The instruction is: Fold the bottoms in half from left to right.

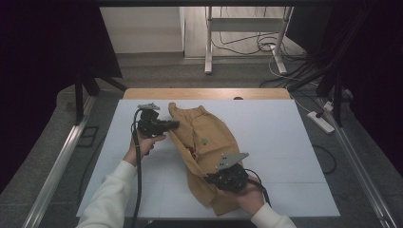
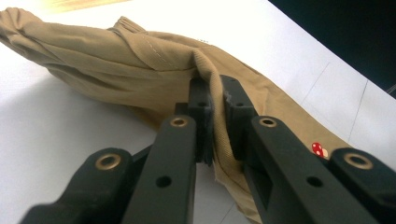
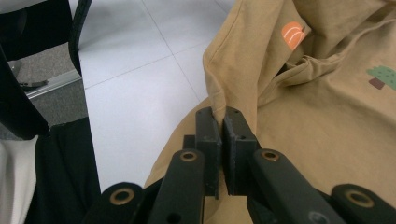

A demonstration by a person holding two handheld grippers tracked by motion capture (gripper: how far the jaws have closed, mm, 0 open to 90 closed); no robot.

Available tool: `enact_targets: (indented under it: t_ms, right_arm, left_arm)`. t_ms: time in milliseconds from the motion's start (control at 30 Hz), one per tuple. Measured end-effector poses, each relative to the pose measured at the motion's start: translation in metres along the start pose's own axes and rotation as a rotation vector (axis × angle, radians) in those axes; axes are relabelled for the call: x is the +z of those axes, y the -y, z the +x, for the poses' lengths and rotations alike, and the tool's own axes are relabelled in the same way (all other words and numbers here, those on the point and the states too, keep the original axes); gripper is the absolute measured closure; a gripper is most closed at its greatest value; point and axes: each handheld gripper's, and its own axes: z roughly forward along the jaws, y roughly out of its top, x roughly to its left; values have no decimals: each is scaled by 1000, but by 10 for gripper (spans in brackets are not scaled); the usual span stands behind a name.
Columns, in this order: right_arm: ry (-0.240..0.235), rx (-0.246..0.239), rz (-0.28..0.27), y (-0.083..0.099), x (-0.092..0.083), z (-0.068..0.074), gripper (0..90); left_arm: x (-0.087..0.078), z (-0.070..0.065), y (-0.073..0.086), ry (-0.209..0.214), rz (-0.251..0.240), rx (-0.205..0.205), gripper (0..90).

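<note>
High view: tan garment [image 1: 209, 142] on table [image 1: 285, 137]

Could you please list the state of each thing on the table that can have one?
Tan garment: crumpled, lying bunched on the white table, pinched at two places.
Left tongs: shut on a fold of the garment's edge.
Right tongs: shut on a fold of the garment.

White sleeves [image 1: 111, 187], black brass-riveted jaws.

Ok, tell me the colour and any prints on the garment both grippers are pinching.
The garment is mustard tan, with small orange, green-tree and red-mushroom prints; the right gripper view shows it best.
</note>
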Motion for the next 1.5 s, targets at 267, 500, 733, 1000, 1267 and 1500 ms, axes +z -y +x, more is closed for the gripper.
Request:
enact_targets:
  t_ms: [267,500,733,1000,1267,1500]
  right_arm:
    - [11,9,-5,4,-6,-2,860]
    - [18,20,-4,8,-12,-5,860]
    - [27,29,-5,12,-17,-8,860]
    - [40,40,-21,15,-27,-9,860]
    - [49,58,-14,21,-32,-10,861]
    - [66,71,-7,27,-36,-14,860]
  left_arm:
    - [3,-4,-2,7,-4,11,836]
    - [8,-8,-4,12,-7,21,836]
    - [12,-12,-6,16,-9,28,835]
    - [18,-17,-10,22,-9,41,835]
    - [27,-22,-13,27,-6,50,835]
    - [36,-24,-14,41,-2,50,835]
